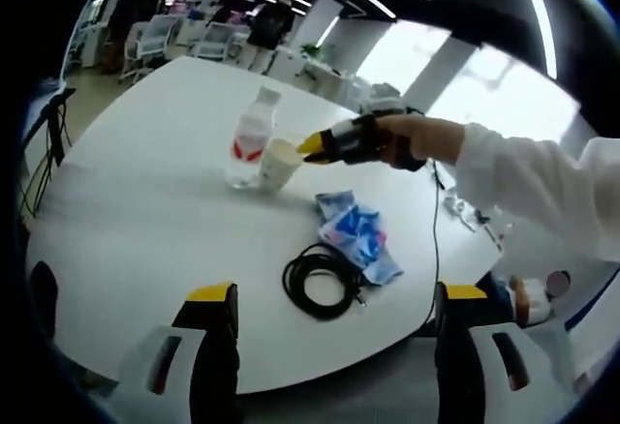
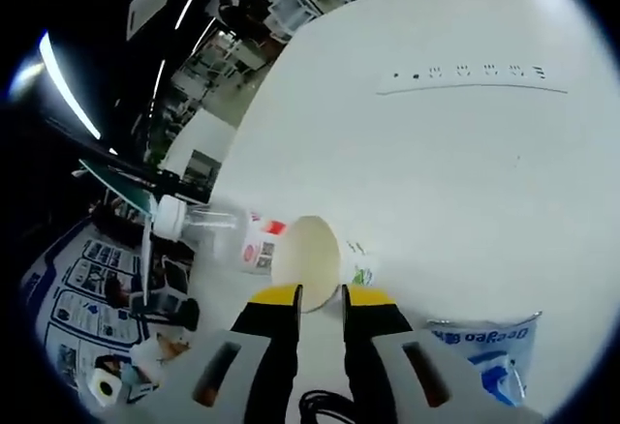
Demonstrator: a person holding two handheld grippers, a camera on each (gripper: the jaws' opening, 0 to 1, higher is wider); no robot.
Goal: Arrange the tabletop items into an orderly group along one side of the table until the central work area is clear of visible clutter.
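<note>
A cream paper cup (image 1: pixel 278 164) stands on the white table (image 1: pixel 145 221), touching a clear water bottle (image 1: pixel 250 138) with a red label. My right gripper (image 1: pixel 312 144), held by a hand in a white sleeve, reaches in from the right and pinches the cup's rim. In the right gripper view the cup (image 2: pixel 306 257) sits between the narrow yellow-tipped jaws of that gripper (image 2: pixel 322 296), with the bottle (image 2: pixel 225 232) just beyond. A blue packet (image 1: pixel 356 235) and a coiled black cable (image 1: pixel 320 284) lie nearer. My left gripper (image 1: pixel 336 293) hangs wide open over the table's near edge, holding nothing.
The table (image 2: pixel 436 153) stretches wide and bare beyond the cup. The blue packet (image 2: pixel 489 347) lies right of my right jaws, the cable (image 2: pixel 325 407) under them. Small items (image 1: pixel 465 213) sit at the table's right edge. Office chairs (image 1: pixel 145 42) stand far behind.
</note>
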